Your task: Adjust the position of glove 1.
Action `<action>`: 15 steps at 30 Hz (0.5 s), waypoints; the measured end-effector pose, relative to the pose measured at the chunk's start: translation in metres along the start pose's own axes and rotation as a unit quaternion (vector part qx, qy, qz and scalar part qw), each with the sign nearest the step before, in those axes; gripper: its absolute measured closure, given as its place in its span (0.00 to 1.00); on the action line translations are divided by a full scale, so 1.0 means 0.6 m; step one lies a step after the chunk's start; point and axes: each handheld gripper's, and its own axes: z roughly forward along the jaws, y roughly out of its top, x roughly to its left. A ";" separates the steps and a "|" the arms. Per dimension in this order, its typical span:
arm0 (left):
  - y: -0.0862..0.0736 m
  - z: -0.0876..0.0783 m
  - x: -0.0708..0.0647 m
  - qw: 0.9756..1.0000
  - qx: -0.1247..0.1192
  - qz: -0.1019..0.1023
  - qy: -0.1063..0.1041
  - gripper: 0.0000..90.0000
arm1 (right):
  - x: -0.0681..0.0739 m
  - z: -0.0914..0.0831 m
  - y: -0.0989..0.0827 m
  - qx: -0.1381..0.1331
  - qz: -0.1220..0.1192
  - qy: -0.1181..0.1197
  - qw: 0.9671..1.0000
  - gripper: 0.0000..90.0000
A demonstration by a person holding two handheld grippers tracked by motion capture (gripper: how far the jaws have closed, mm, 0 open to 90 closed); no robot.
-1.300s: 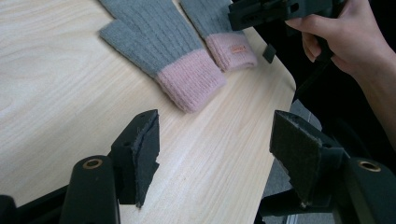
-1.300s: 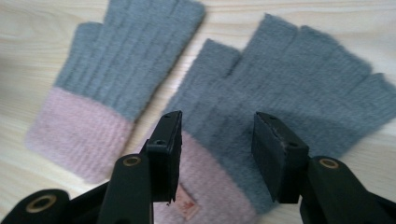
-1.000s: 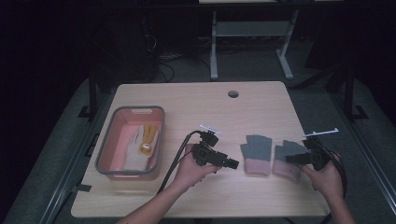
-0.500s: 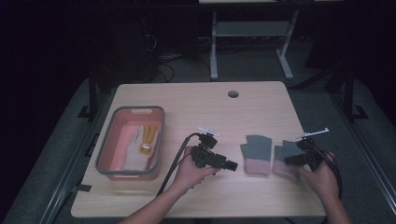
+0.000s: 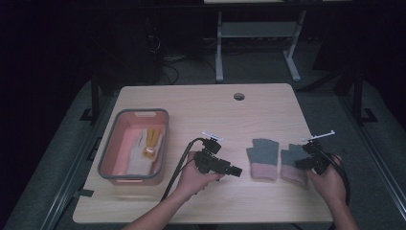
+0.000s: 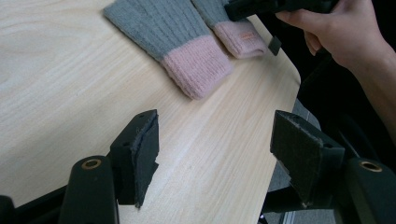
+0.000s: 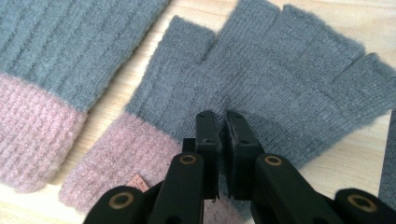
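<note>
In the right gripper view, the right gripper [image 7: 223, 122] has its jaws pressed together at the lower middle of the frame, pinching a small fold of the right glove [image 7: 261, 84] near where grey knit meets pink cuff; they have just been closing. A small tag on that cuff shows at the bottom of this view, a detail the high view is too far off to give. The left glove [image 7: 56, 60] lies just beside it at the upper left.

In the left gripper view, the left gripper [image 6: 215, 154] stands with its jaws wide apart over bare table [image 6: 56, 102], nothing between them; both gloves lie farther off at the top.

From the high view, the two hands sit at the lower part of the frame, the gloves side by side right of centre. Farther left on the table rests a grey-rimmed pink tub [image 5: 109, 158] holding a white glove [image 5: 140, 152] and a yellow one [image 5: 153, 137].
</note>
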 end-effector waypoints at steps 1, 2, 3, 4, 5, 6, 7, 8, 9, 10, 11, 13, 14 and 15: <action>0.000 0.000 0.001 1.000 -0.001 0.000 0.001 0.37 | -0.001 -0.001 0.000 0.000 0.002 0.004 1.000 0.95; 0.001 -0.001 0.001 1.000 0.000 0.000 0.001 0.37 | -0.002 -0.002 0.000 0.001 0.003 0.006 1.000 0.95; 0.001 -0.001 0.001 1.000 0.000 0.000 0.001 0.36 | -0.002 -0.002 0.000 0.001 0.003 0.006 1.000 0.95; 0.001 -0.001 0.001 1.000 -0.001 -0.001 0.001 0.37 | -0.003 -0.003 0.000 0.001 0.006 0.012 1.000 0.95; 0.001 -0.002 0.002 1.000 -0.001 -0.001 0.000 0.37 | -0.003 -0.003 0.000 0.001 0.006 0.012 1.000 0.95; 0.000 -0.002 0.002 1.000 0.001 0.000 0.000 0.36 | -0.004 -0.004 0.000 0.001 0.007 0.014 1.000 0.95; 0.000 -0.002 0.002 1.000 0.001 -0.001 -0.001 0.36 | -0.004 -0.006 0.000 -0.003 0.004 0.013 1.000 0.95; 0.000 -0.002 0.002 1.000 0.000 -0.002 0.000 0.36 | -0.003 -0.007 -0.001 -0.004 0.003 0.012 1.000 0.95; 0.000 -0.002 0.002 1.000 0.000 -0.002 0.000 0.37 | -0.001 -0.011 -0.001 -0.004 0.004 0.014 1.000 0.95; 0.000 -0.003 0.002 1.000 0.000 -0.002 0.001 0.37 | -0.001 -0.011 -0.001 -0.004 0.004 0.014 1.000 0.95; 0.000 -0.003 0.002 1.000 -0.001 -0.002 0.000 0.36 | 0.000 -0.013 -0.001 -0.003 0.007 0.015 1.000 0.95; 0.000 -0.003 0.002 1.000 0.001 0.000 0.001 0.37 | 0.000 -0.017 0.000 -0.006 0.004 0.017 1.000 0.95; 0.000 -0.004 0.002 1.000 0.001 0.000 0.001 0.37 | 0.003 -0.023 0.002 -0.007 0.003 0.019 1.000 0.96; 0.000 -0.004 0.002 1.000 0.001 0.000 0.001 0.37 | 0.003 -0.023 0.002 -0.007 0.003 0.019 1.000 0.96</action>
